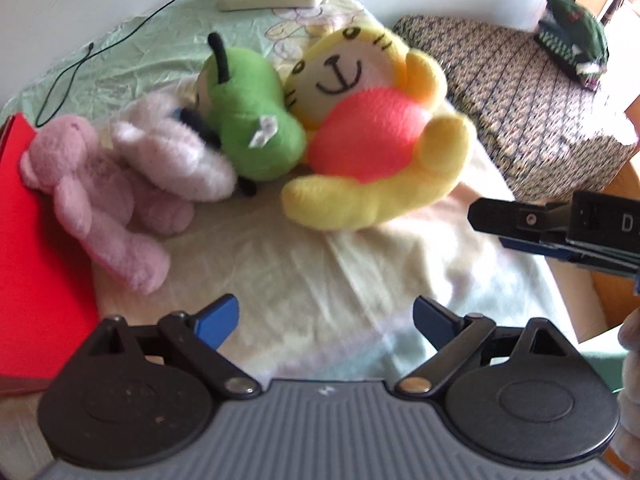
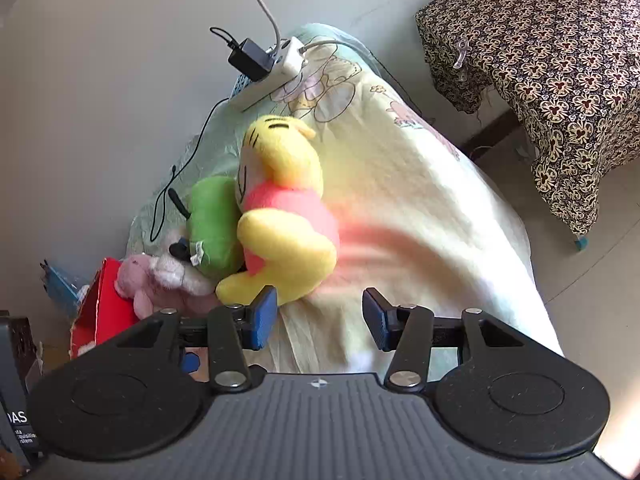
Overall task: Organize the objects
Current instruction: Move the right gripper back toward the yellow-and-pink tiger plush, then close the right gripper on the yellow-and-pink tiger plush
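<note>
Red comes first, at nine o'clock in the left wrist view: a red box (image 1: 36,248) at the table's edge, nothing seen inside it. Next along, the pink bear (image 1: 100,200) lies touching it, then a pale fluffy toy (image 1: 176,148), then the green plush (image 1: 248,120), and at two o'clock the yellow bear (image 1: 372,132) in its coral shirt, all bunched together on the cream cloth (image 1: 320,272). Left gripper (image 1: 326,320) hangs short of the pile, blue tips wide apart and empty. Right gripper (image 2: 320,318) is spread too, holding nothing, its left tip just beside the yellow bear's foot. By the look of it, sorting has barely begun: every toy is on the cloth. Hard to read: the pale toy's shape, the box's inside, and the dark green thing (image 1: 572,40) at one o'clock on the patterned seat.
</note>
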Available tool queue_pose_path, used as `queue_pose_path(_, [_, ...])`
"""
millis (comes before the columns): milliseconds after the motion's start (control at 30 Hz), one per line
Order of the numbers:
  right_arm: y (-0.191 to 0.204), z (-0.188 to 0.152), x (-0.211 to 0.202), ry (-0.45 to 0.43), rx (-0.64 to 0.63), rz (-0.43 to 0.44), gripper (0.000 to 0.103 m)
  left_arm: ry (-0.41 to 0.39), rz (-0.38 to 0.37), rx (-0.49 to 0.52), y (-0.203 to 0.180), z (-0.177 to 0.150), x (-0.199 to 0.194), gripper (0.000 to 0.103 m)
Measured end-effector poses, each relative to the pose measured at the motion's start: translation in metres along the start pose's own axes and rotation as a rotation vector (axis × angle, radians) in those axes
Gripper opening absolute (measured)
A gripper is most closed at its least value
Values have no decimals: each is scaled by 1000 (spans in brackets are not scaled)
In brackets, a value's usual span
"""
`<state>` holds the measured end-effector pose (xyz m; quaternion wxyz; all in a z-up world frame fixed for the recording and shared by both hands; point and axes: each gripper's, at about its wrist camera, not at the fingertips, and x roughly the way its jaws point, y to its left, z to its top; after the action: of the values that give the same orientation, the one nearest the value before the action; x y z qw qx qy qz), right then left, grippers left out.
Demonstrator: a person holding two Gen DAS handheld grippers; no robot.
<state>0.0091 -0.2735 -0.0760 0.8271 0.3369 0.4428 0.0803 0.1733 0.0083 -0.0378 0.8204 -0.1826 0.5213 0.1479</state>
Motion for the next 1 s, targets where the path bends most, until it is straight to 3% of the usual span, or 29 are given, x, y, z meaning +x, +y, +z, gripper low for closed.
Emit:
queue_pose_path(367, [-30,53,16,-35,95,159,52,-128,-241,-89,1,54,6,94])
queue_pose_path(700, [-40,77,73,79,111,269,57,-112,-280,-118,4,79,53,94])
queue_pose_path(900, [-40,78,96,130,108,312,58,-132,-318,-129,6,80,60,94])
queue_pose_path(1000, [-40,76,108,160,127,353,58,-128,-311,-125,3,79,67,99])
